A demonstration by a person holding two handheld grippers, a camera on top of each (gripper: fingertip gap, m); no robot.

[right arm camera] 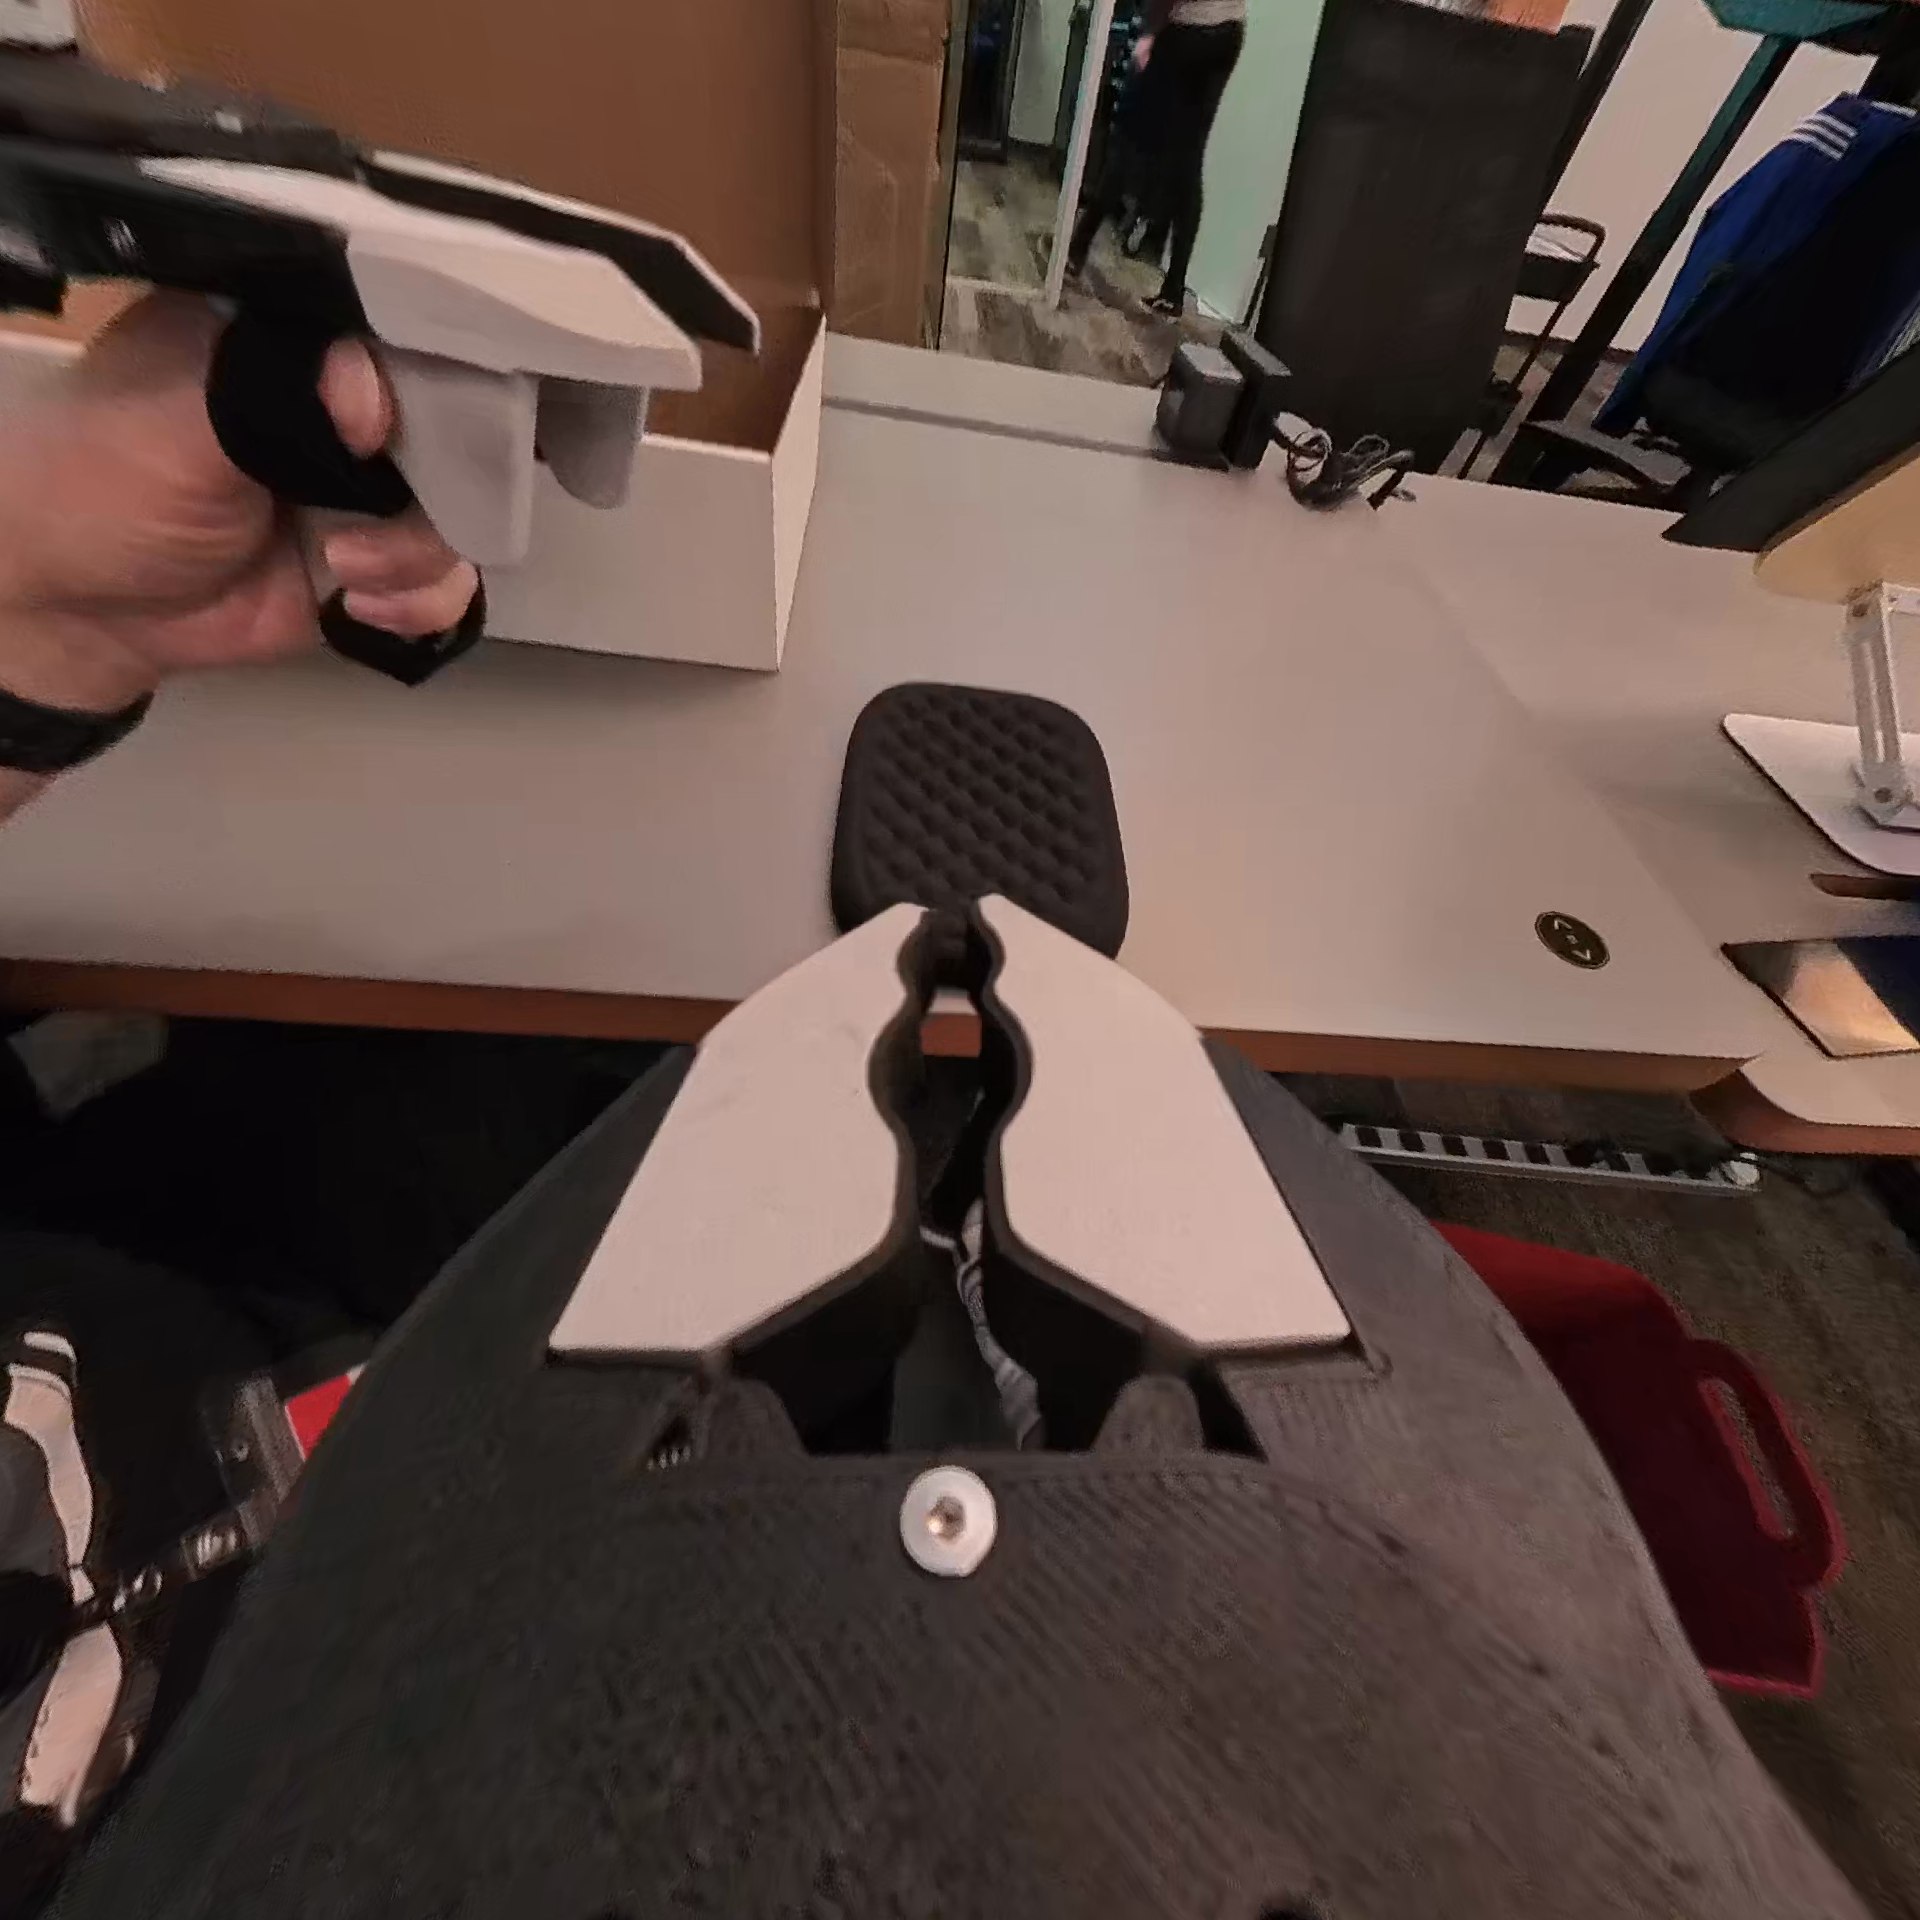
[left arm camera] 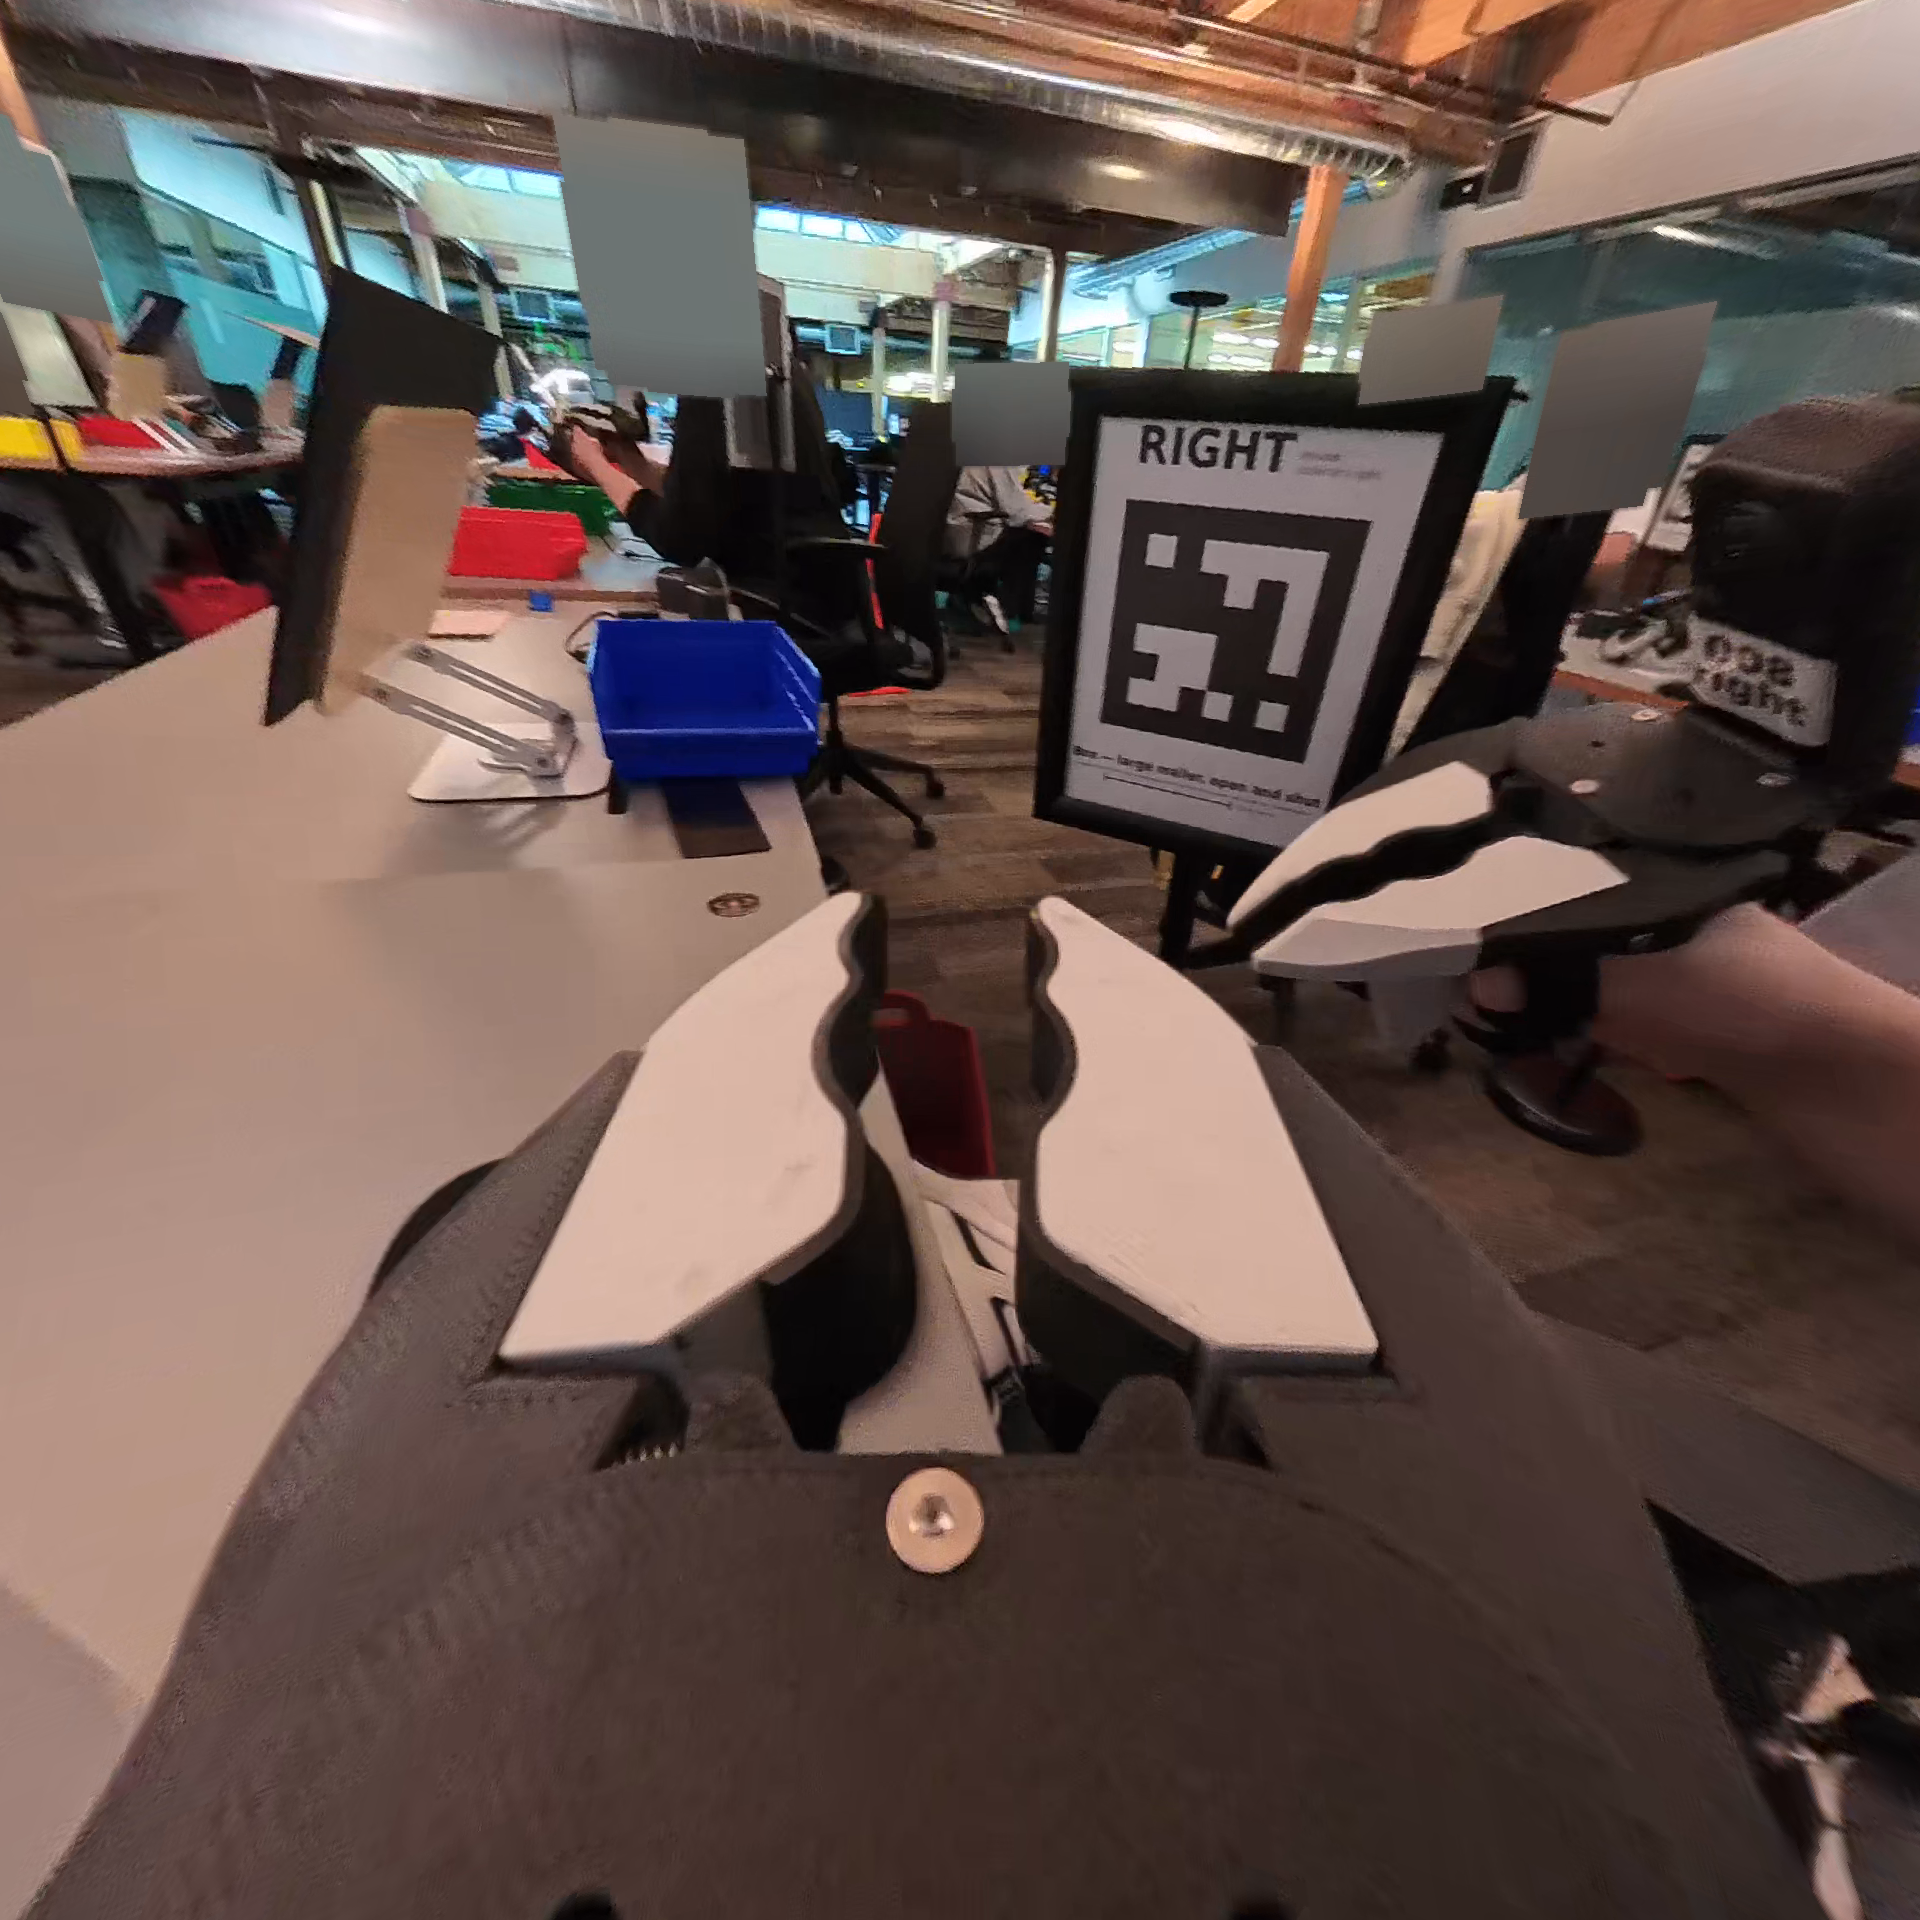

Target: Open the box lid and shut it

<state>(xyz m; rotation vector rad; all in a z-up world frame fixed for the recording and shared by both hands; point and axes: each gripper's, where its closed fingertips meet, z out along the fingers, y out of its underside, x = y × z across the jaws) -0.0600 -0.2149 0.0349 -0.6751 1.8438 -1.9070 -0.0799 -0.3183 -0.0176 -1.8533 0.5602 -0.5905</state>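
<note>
A black quilted box (right arm camera: 982,805) with rounded corners lies closed on the pale table (right arm camera: 1351,707), near its front edge. My right gripper (right arm camera: 951,920) is shut and empty, held in the air just short of the box's near edge. It also shows in the left wrist view (left arm camera: 1252,940), off the table's side over the floor. My left gripper (left arm camera: 956,914) is open and empty, pointing past the table's corner. In the right wrist view the left gripper (right arm camera: 722,348) is held high at the left, above the table, well left of the black box.
A white cardboard carton (right arm camera: 665,540) with a raised brown flap stands behind the left gripper. A blue bin (left arm camera: 707,696), a tilted board on a metal stand (left arm camera: 384,551) and a framed marker sign (left arm camera: 1247,613) lie ahead. A red bin (right arm camera: 1704,1455) sits on the floor.
</note>
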